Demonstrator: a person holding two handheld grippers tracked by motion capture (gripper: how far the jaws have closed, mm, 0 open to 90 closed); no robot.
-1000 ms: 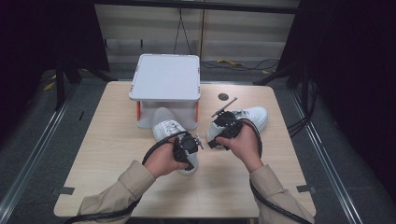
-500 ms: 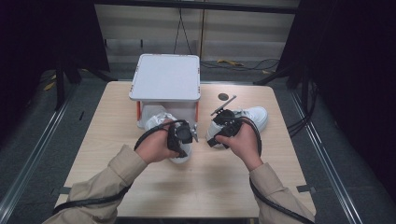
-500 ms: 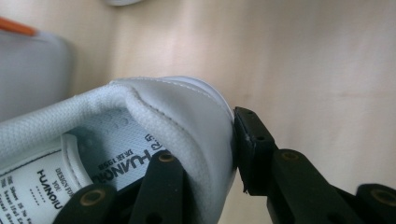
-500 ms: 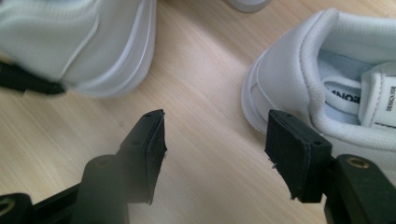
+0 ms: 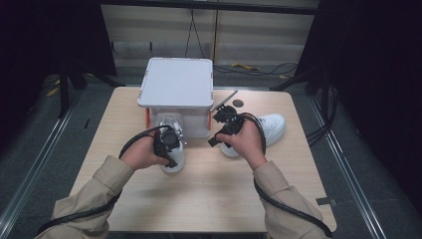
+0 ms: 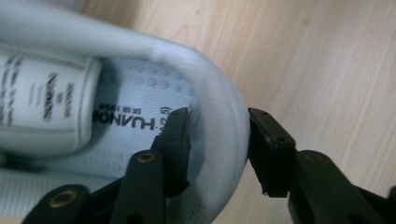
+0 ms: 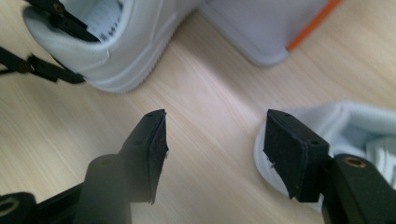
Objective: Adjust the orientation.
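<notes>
The left gripper (image 6: pixel 217 140) has one jaw inside the heel of the left shoe (image 6: pixel 140 93) and the other outside it, pinching the padded collar or very near to it; a thin gap may remain on the outer side. In the high view this shoe (image 5: pixel 171 132) lies on the desk (image 5: pixel 199 199) with its toe under the box (image 5: pixel 176 82), a white lidded box on orange-edged legs, and its heel toward the person.

The right gripper (image 7: pixel 215 149) hangs with jaws spread and nothing between them, over bare desk just in front of the box. The right shoe (image 7: pixel 327 135) sits to the right of the box, its heel touching or just beside the outer face of one jaw.

Risks from here, as I judge them:

- The hold on the left shoe is on soft padding only. If the shoe is pulled or lifted, the collar may fold and slip out, or the shoe may swing on the pinch and drop.
- The toe lies under the box. A lift straight up, before drawing the shoe back, could knock the box or catch on a leg (image 7: pixel 315 23).
- The right gripper stands off the right shoe's heel. Closing where it is would catch nothing, and moving sideways with a jaw against the heel may push the shoe away from the box rather than grasp it.
- The cable (image 5: pixel 134 142) looping by the left hand (image 5: pixel 142 154) could drag across the shoe.
</notes>
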